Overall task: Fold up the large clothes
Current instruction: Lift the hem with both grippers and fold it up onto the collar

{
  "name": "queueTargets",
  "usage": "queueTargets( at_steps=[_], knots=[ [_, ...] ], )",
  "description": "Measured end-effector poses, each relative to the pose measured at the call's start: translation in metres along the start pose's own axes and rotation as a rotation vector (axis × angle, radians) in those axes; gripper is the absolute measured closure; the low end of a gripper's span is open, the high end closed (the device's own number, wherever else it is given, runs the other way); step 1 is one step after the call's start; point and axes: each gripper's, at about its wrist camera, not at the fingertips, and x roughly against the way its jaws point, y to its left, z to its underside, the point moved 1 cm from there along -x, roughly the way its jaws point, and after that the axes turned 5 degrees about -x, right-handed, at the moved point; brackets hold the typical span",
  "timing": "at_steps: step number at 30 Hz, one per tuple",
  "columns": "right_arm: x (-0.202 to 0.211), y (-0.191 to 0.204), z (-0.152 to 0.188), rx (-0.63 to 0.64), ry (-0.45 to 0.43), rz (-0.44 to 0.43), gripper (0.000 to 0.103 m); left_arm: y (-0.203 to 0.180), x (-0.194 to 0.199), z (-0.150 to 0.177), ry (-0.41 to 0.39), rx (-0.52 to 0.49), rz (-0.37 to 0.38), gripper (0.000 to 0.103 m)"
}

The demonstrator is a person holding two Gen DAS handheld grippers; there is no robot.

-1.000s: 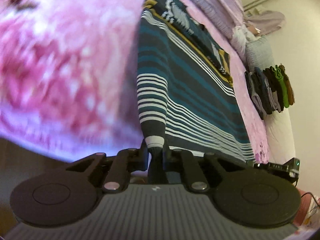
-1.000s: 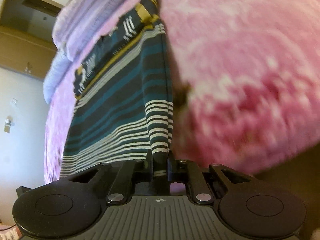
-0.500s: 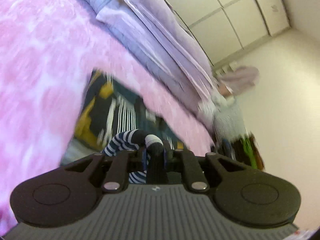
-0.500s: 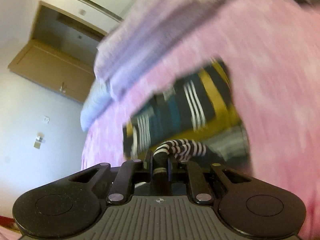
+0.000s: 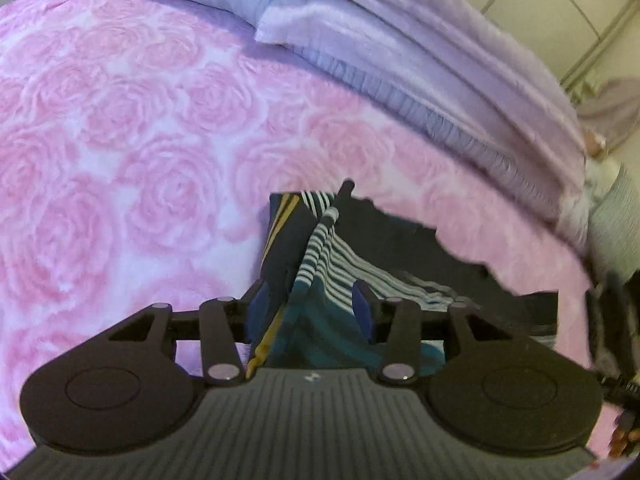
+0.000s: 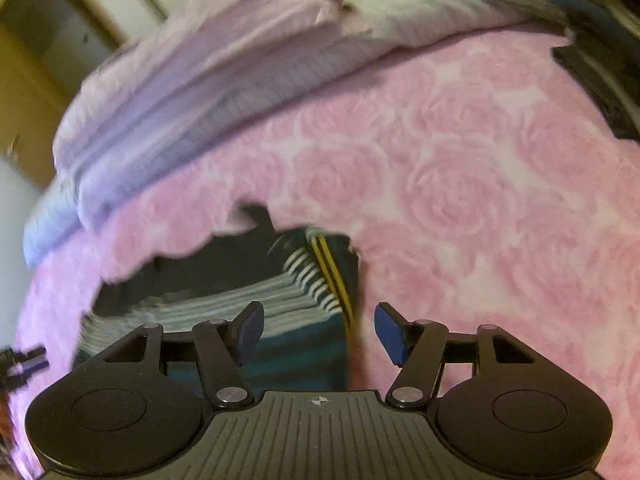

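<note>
A dark sweater point(image 5: 332, 264) with teal and white stripes and a yellow band lies doubled over on the pink rose bedspread point(image 5: 140, 140). My left gripper point(image 5: 311, 308) hovers just above its near left part, open, with cloth showing below and between the blue pads point(image 5: 362, 306) but not pinched. In the right wrist view the same sweater point(image 6: 296, 292) lies low and left of centre. My right gripper point(image 6: 320, 330) stands open over its right edge, where the yellow band runs. The sweater's near part is hidden behind both gripper bodies.
A lilac quilt and pillows point(image 5: 420, 60) are heaped along the far side of the bed, seen also as the quilt point(image 6: 200, 80). A stack of dark folded clothes point(image 6: 600, 60) sits at the far right. Wardrobe doors point(image 5: 560, 0) stand behind.
Both grippers carried the striped hem up over the sweater toward its far end, then opened and let it go. The sweater now lies folded over itself.
</note>
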Motion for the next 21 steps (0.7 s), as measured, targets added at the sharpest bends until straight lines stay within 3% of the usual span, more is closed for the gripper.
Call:
queueTargets(
  at_steps=[7,14,16,17,18,19,21],
  knots=[
    [-0.051,0.031,-0.014,0.275,-0.044,0.024,0.045,-0.035,-0.040,-0.028,-0.006,-0.184,-0.047,0.059],
    [-0.113,0.033,-0.043,0.296,-0.069,0.077,0.045,-0.056,-0.101,-0.060,0.039,-0.297,-0.073,0.058],
    [-0.123,0.031,-0.048,0.275,-0.084,0.059,0.045,-0.056,-0.115,-0.063,0.057,-0.309,-0.062,0.068],
    [-0.126,0.031,-0.049,0.271,-0.085,0.046,0.065,-0.055,-0.119,-0.063,0.070,-0.316,-0.039,0.097],
    [-0.128,0.032,-0.050,0.281,-0.079,0.044,0.101,-0.054,-0.121,-0.063,0.073,-0.324,-0.031,0.099],
    [-0.127,0.033,-0.050,0.283,-0.086,0.061,0.103,-0.053,-0.116,-0.062,0.053,-0.332,-0.038,0.099],
    [-0.115,0.032,-0.050,0.264,-0.126,0.011,0.103,-0.051,-0.098,-0.062,-0.022,-0.329,-0.041,0.099]
  ],
)
